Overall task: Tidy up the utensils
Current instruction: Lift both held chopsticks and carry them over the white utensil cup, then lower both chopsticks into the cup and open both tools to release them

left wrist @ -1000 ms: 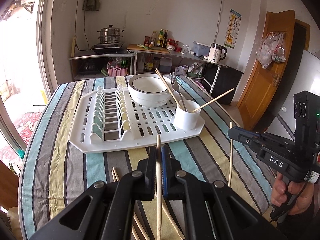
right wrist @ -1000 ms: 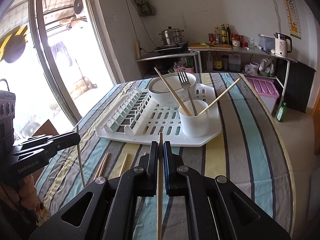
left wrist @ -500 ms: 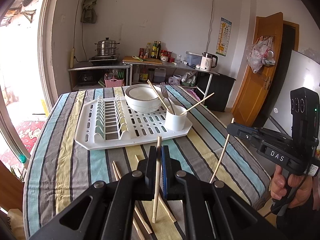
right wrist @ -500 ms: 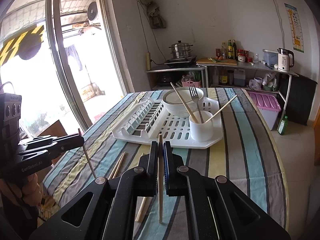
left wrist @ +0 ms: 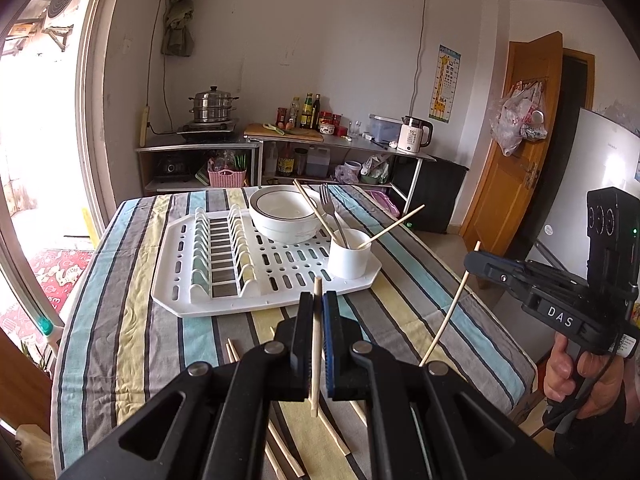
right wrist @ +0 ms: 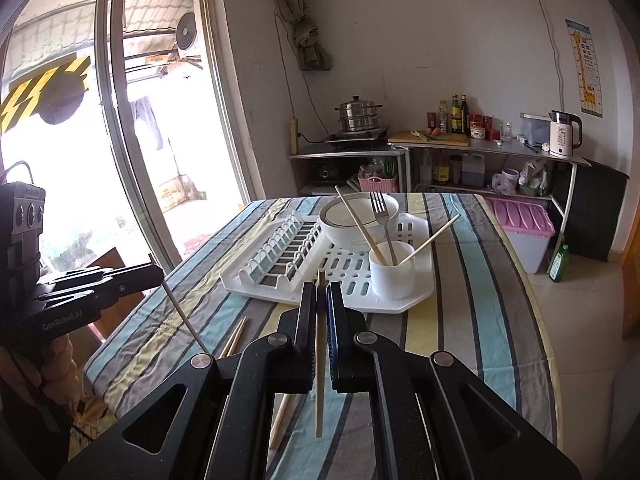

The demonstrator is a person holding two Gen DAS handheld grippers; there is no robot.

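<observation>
A chopstick (left wrist: 316, 344) is seen clamped between the closed jaws of the left gripper (left wrist: 316, 332), held nearly upright with its lower end hanging clear above the striped cloth (left wrist: 128, 320) of the counter (left wrist: 516, 364). In the right wrist view a second chopstick (right wrist: 320, 352) is pinched in the same manner by the shut jaws of the right gripper (right wrist: 320, 332), its lower tip likewise off the cloth. Each gripper is also seen from the other's camera: the right one at the right side of the left view, gripped by a hand (left wrist: 576, 376), with its stick slanting down toward the counter's right edge; the left one at the left side of the right view, beyond the counter's left edge. Loose chopsticks (left wrist: 276, 436) are left lying on the cloth near the counter's near edge, just below the left jaws, and a pair (right wrist: 234, 336) can be made out there in the right view too. Farther in, toward the middle of the counter, a white rack (left wrist: 176, 296) is set on the cloth. On the rack's near right corner a white cup (left wrist: 349, 258) is stood upright, and two chopsticks (left wrist: 390, 227) and a fork (left wrist: 332, 210) are seen leaning out of it. Just behind the cup, at the rack's far side, a white bowl (left wrist: 284, 216) is placed. Beyond the counter's far edge, shelves (left wrist: 200, 152) against the wall are loaded with a steamer pot (left wrist: 212, 108), bottles (left wrist: 308, 110) and a kettle (left wrist: 414, 140).
</observation>
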